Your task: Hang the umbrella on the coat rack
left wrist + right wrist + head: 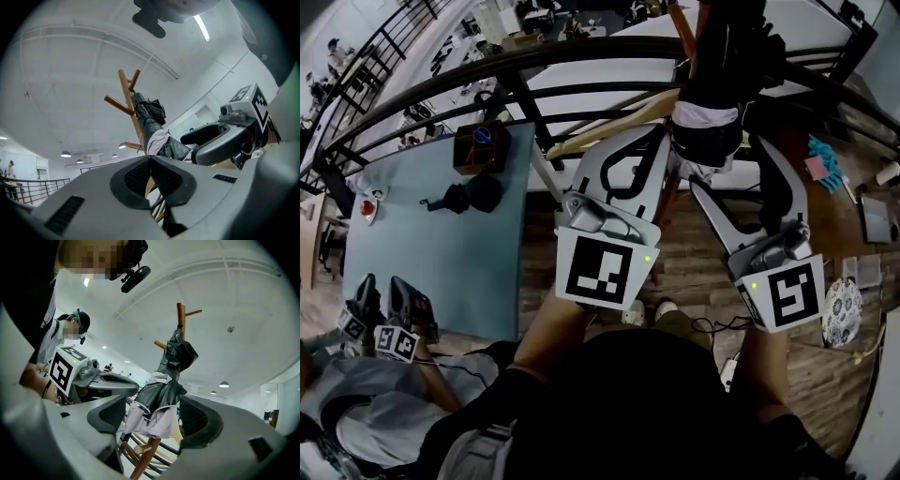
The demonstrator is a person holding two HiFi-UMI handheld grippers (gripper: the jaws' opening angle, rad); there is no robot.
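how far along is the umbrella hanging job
Looks nearly done: the umbrella hangs against the coat rack near its pegs. The right gripper is open around its lower end, not clamping; the left gripper is shut, empty. Left: pulling away.

Open-plan office or lab; balcony railing (591, 49) overlooks cluttered desks (502, 23) below

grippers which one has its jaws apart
The right gripper: its jaws stand apart, the umbrella showing between them; the left gripper has them pressed together.
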